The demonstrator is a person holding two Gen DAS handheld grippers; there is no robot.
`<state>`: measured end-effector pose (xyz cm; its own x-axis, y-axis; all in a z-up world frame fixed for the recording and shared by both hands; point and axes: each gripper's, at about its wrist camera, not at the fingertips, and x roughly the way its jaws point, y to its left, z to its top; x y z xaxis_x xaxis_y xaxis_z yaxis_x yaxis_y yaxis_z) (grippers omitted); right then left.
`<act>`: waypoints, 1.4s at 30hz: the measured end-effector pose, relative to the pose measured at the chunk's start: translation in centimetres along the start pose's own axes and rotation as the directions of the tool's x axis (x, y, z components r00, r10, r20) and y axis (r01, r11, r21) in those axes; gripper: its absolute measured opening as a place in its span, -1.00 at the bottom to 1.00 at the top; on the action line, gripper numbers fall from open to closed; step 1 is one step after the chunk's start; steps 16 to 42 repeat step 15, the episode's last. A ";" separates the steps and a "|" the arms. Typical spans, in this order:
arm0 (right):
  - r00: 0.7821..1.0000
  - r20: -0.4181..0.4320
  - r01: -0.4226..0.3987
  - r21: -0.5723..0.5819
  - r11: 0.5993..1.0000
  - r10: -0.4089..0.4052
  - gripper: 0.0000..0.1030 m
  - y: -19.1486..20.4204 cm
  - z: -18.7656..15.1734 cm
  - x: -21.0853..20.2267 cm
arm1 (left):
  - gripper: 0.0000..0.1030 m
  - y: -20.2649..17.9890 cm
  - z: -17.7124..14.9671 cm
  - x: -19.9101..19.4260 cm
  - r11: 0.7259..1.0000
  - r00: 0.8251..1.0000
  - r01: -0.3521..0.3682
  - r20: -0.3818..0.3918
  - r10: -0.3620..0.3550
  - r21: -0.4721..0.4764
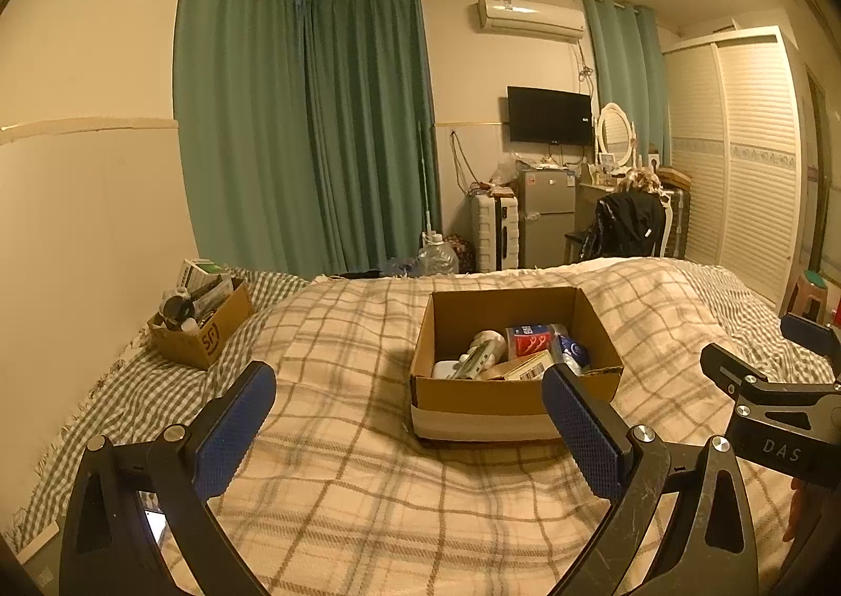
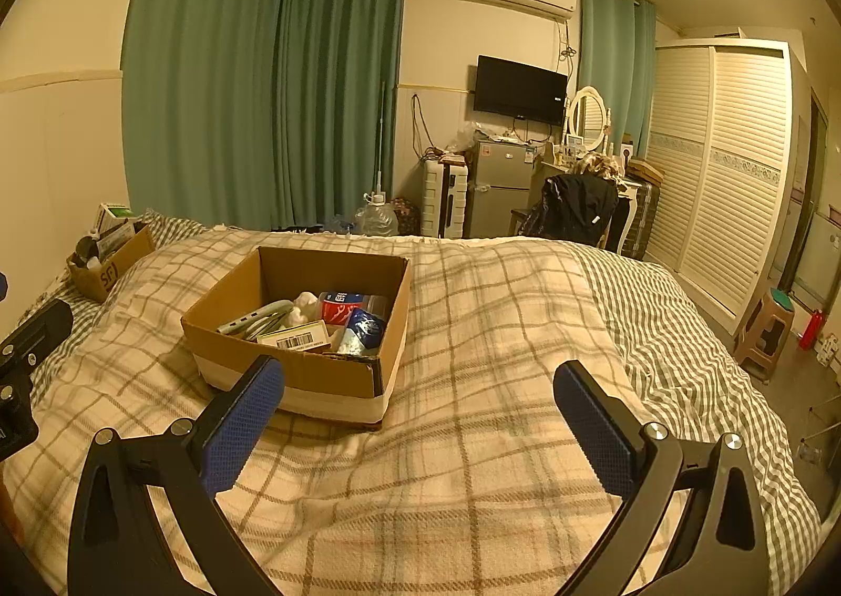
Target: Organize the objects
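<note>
2 open boxes sit on the bed. The big box, at 12 o'clock of the left claw, holds a red packet, a barcoded carton and a blue-white pouch. The small box lies well apart at 10 o'clock, full of items. The right claw hovers beside it, both claws spread apart, gripping nothing.

In the left wrist view a cardboard box sits on the bed at frame centre, a smaller box at middle left, a television on the wall upper right of centre
</note>
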<state>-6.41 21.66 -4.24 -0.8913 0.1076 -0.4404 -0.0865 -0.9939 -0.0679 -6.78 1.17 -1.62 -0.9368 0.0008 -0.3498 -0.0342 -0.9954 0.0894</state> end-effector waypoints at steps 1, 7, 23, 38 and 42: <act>1.000 0.000 0.001 0.000 1.000 -0.001 0.99 0.0 0.0 0.0 | 1.00 0.0 0.0 0.0 1.000 1.000 0.000 -0.001 0.000 0.001; 1.000 -0.003 -0.001 0.000 1.000 0.001 0.99 0.1 0.0 0.1 | 1.00 0.0 0.0 0.1 1.000 1.000 0.004 -0.007 -0.004 -0.003; 1.000 -0.005 0.000 -0.001 1.000 0.000 0.99 0.1 -0.1 0.1 | 1.00 0.3 -0.1 0.1 1.000 1.000 -0.018 -0.003 0.018 -0.024; 1.000 -0.005 0.000 -0.001 1.000 0.000 0.99 0.1 -0.1 0.1 | 1.00 0.3 -0.1 0.1 1.000 1.000 -0.018 -0.003 0.018 -0.024; 1.000 -0.005 0.000 -0.001 1.000 0.000 0.99 0.1 -0.1 0.1 | 1.00 0.3 -0.1 0.1 1.000 1.000 -0.018 -0.003 0.018 -0.024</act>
